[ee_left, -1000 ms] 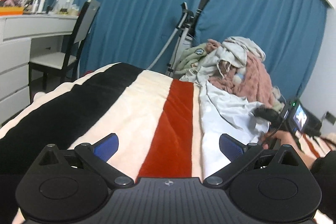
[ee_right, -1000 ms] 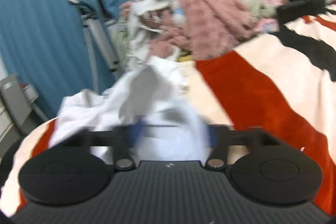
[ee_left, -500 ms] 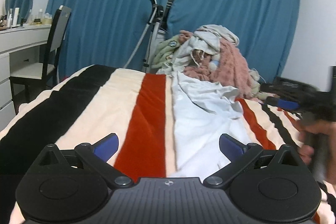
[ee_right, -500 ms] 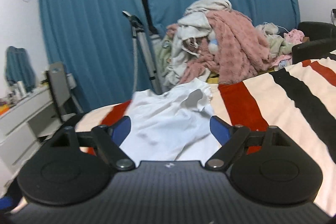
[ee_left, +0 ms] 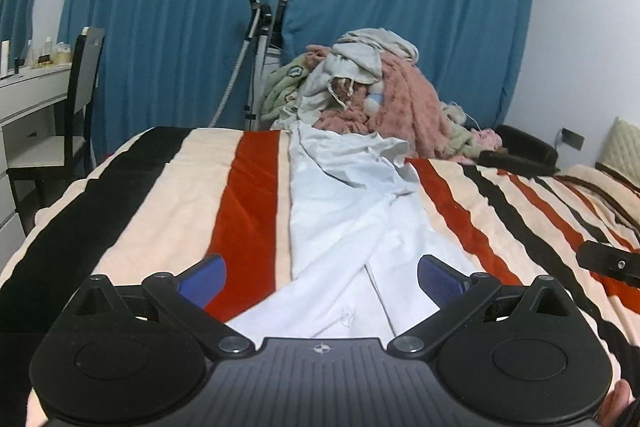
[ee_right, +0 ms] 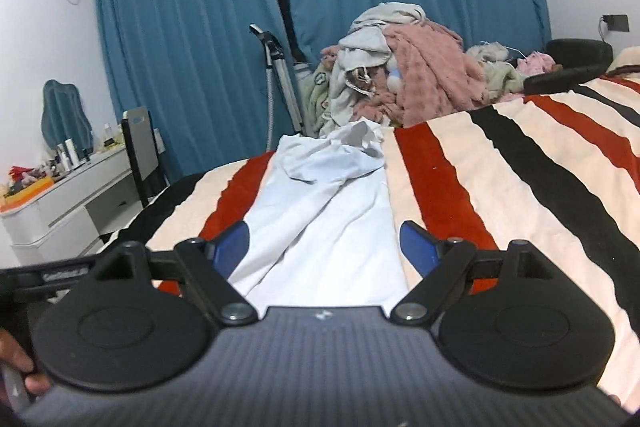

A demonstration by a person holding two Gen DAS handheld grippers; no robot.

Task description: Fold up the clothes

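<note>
Pale blue-white cotton shirt was seen laid lengthwise along middle of striped fleece blanket, rumpled at far end, not yet folded. Step judged: garment spread, first fold pending. Left gripper and right gripper were held above near hem, fingers wide apart, nothing clamped. Next move judged: near corners to be pinched. Open blanket was seen on both sides; heaped pink and grey laundry beyond far edge.
</note>
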